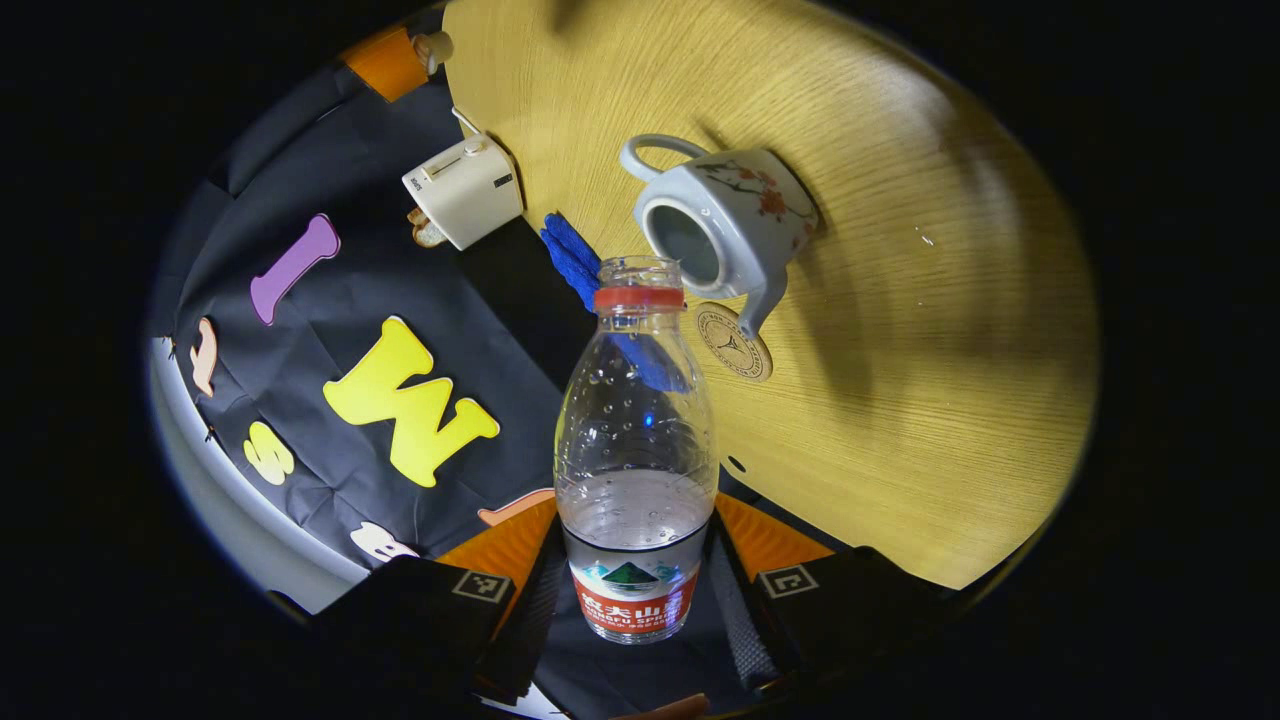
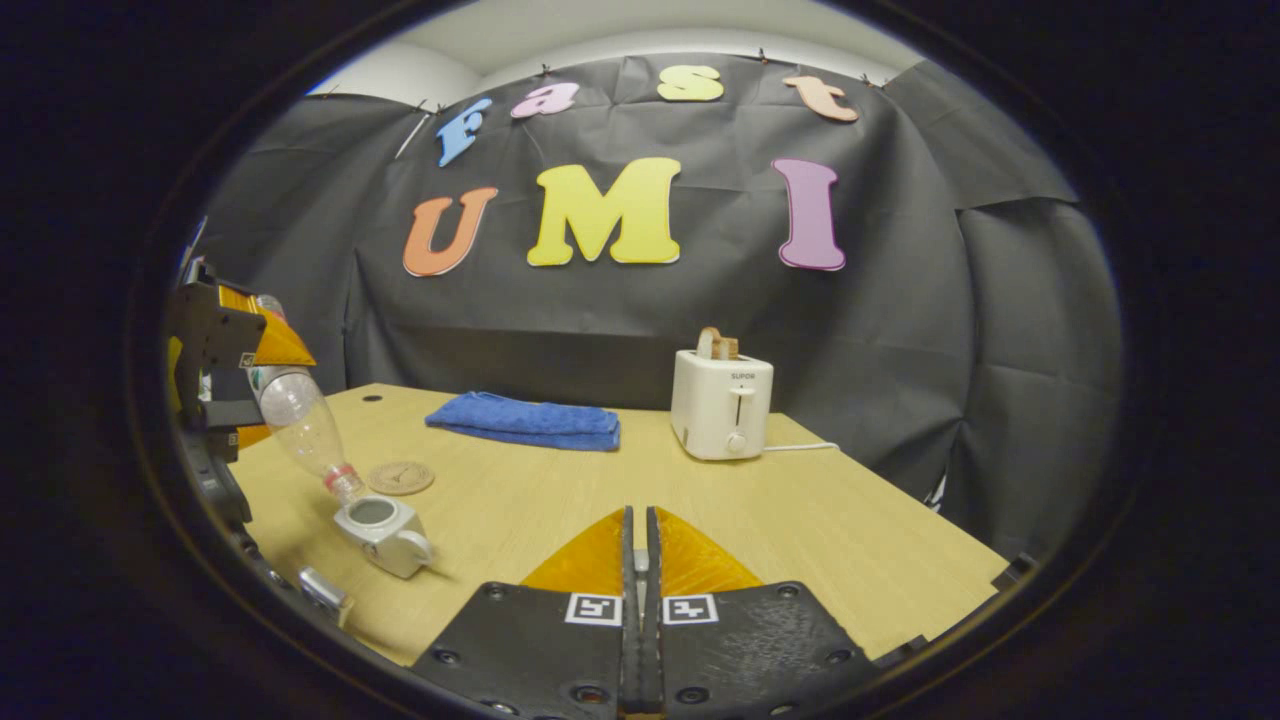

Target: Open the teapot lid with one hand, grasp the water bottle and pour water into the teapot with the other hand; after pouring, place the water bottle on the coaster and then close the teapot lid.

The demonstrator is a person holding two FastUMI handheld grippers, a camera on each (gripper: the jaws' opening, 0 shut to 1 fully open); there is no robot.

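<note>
My left gripper is shut on the label end of a clear water bottle with a red neck ring and no cap. The bottle's mouth points at the white flowered teapot, which stands lidless with its opening bare. A round cork coaster lies by the spout. From the right gripper view the bottle slants mouth-down just over the teapot, held by the left gripper. A small pale object, perhaps the lid, lies near the pot. My right gripper is shut, with nothing visible between its fingers.
On the wooden table a folded blue towel lies at the back, and a white toaster with bread in its slot stands to its right, its cord trailing. The coaster sits behind the teapot.
</note>
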